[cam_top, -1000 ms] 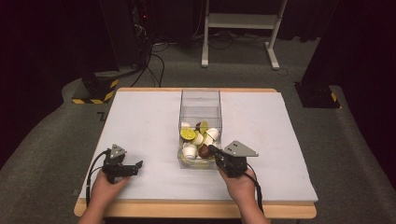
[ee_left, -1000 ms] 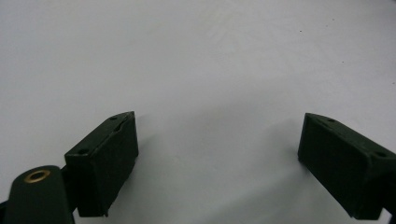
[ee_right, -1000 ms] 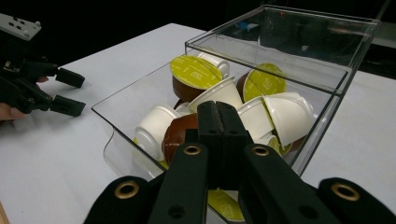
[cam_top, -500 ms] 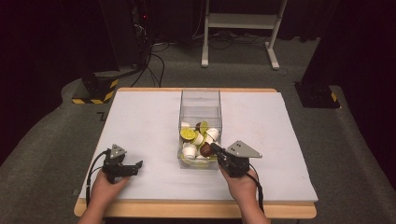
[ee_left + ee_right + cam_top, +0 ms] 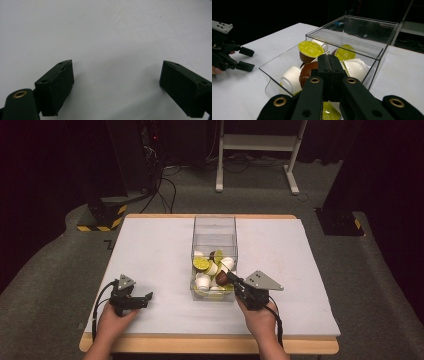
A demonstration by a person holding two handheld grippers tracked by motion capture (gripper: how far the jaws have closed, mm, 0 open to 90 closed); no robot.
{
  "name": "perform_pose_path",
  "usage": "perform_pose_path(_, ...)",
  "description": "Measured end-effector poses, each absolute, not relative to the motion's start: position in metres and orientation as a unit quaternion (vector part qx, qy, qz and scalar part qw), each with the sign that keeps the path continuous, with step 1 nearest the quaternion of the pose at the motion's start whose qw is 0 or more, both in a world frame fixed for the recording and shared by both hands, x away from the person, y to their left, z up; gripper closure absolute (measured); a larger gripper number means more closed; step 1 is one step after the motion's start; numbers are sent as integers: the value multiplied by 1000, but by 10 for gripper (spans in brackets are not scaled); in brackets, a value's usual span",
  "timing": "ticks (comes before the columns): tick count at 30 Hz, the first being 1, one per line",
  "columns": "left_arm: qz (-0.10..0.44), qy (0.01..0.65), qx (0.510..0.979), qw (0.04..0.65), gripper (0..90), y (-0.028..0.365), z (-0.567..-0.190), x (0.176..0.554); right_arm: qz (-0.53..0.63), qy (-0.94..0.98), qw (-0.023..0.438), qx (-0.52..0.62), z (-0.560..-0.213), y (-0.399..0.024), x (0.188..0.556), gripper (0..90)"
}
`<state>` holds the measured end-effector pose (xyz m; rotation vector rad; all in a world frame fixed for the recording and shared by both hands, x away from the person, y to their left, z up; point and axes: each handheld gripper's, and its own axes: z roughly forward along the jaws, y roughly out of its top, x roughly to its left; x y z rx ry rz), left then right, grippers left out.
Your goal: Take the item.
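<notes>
Jaws of the right gripper (image 5: 329, 67) are pressed fully together with nothing between them; their tips hang over the near end of the clear plastic box (image 5: 214, 227), just above a brown capsule (image 5: 308, 71). This box is a long rectangular bin with thin, glossy transparent walls, standing in the middle of the desk (image 5: 150, 250), which has a smooth matte white top and a wooden edge. Inside its near half lie small round coffee capsules, some white and ribbed (image 5: 290, 76), some with flat yellow-green foil lids (image 5: 310, 48). Left of the box, well apart from it, the left gripper (image 5: 145, 299) rests low on the desk with its black blocky jaws wide apart and empty. Compared with one second ago, both grippers and the capsules keep the same places.
</notes>
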<state>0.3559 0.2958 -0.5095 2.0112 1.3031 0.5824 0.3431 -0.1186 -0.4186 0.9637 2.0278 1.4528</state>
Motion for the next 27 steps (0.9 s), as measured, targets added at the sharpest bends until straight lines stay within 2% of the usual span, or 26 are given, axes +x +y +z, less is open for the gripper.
perform_pose_path(27,223,499,769,331,125,296,-510,356,544,722,247,349,-408,-125,338,900)
